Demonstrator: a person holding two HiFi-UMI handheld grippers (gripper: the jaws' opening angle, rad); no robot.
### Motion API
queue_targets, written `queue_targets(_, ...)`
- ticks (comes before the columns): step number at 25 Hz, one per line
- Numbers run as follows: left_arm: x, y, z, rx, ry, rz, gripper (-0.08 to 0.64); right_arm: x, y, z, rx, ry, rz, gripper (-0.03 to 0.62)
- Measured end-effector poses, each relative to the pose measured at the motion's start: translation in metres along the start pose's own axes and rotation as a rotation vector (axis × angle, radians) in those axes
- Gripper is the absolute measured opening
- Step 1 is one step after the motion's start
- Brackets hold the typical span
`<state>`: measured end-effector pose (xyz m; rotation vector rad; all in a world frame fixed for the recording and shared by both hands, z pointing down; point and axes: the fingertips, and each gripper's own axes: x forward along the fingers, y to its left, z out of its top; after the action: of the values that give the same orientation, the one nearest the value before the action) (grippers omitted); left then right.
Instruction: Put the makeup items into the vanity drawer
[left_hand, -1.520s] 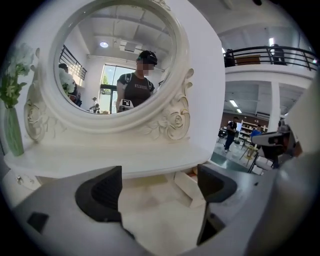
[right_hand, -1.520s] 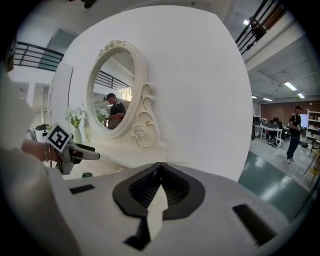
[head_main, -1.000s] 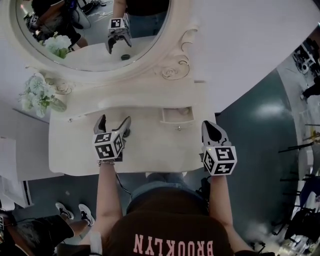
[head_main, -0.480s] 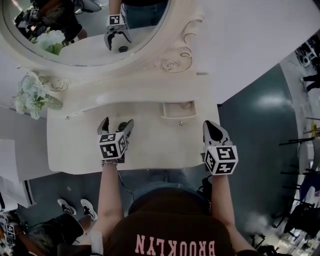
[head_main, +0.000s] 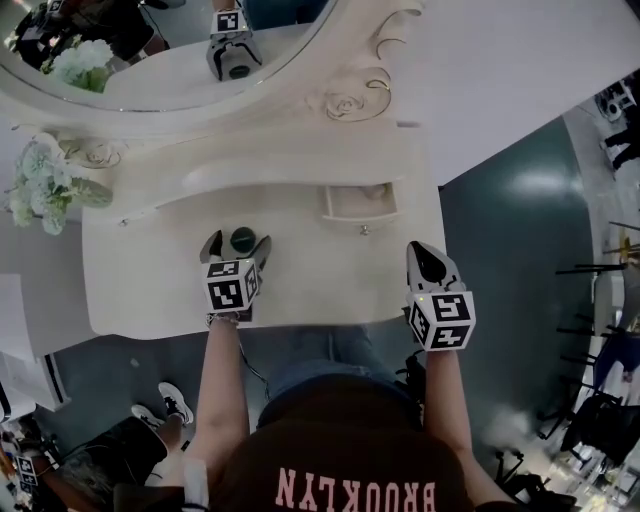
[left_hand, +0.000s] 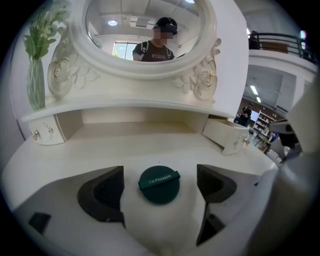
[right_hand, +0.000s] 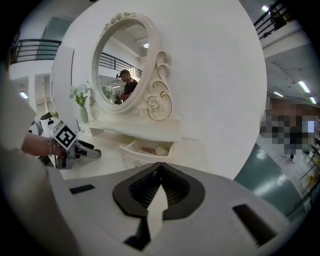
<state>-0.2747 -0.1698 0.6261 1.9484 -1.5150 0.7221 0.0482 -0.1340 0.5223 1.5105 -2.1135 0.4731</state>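
Right claw (head_main: 426, 258): jaws pressed together with nothing between them; it hangs over the right front corner of the counter (head_main: 150, 285), well apart from the compact.
Left claw (head_main: 236, 243): jaws spread wide and holding nothing, low over the middle of the counter.
Compact (left_hand: 159, 185): dark green, round and flat, lying on the counter between the left claw's two jaws. There is a gap on each side, so neither jaw touches it. A raised band across its lid carries pale print.
Drawer (head_main: 352, 216): pulled open at the back right of the counter, beyond and to the right of the left claw and apart from the compact.
Drawer contents: in the right gripper view a pinkish item (right_hand: 148, 149) and a pale rounded one (right_hand: 161, 150) lie inside. They are too small to name, and the drawer's front wall cuts off the rest.
Mirror (head_main: 150, 85): oval with a scrolled white frame, cut off by the top edge in the head view. It reflects the left claw and the compact.
Flowers (head_main: 38, 190): white, in a glass vase (left_hand: 36, 90) on the left of the shelf.
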Motion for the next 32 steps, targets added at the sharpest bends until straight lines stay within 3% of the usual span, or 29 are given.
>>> queue_targets(4,0.004,-0.003,-0.005,0.066,0.028,0.026,0.436,-0.002,-0.001,-0.004,-0.002,0.006,-0.008,-0.003)
queue_targets(10,0.002,-0.002,-0.006,0.065,0.034,0.021,0.419,-0.003,0.000,0.001,-0.013,-0.005,-0.004,-0.003)
queue_targets(14,-0.002,-0.001,-0.006,0.050,0.037,0.043,0.216,-0.005,0.000,0.002,-0.018,-0.008,-0.002,-0.003)
queue_targets(16,-0.004,-0.001,-0.005,0.047,0.027,0.051,0.183,-0.005,0.000,0.003,-0.022,-0.011,-0.001,-0.003)
queue_targets(18,-0.006,-0.001,0.000,0.048,0.010,0.065,0.045,-0.006,0.000,0.005,-0.027,-0.015,0.000,-0.002)
queue_targets(19,-0.007,-0.001,0.001,0.053,0.008,0.070,0.025,-0.006,-0.001,0.006,-0.029,-0.017,0.001,-0.003)
queue_targets(32,-0.016,-0.005,0.008,0.056,0.003,0.083,0.020,-0.017,-0.007,0.023,-0.042,-0.074,0.014,-0.003)
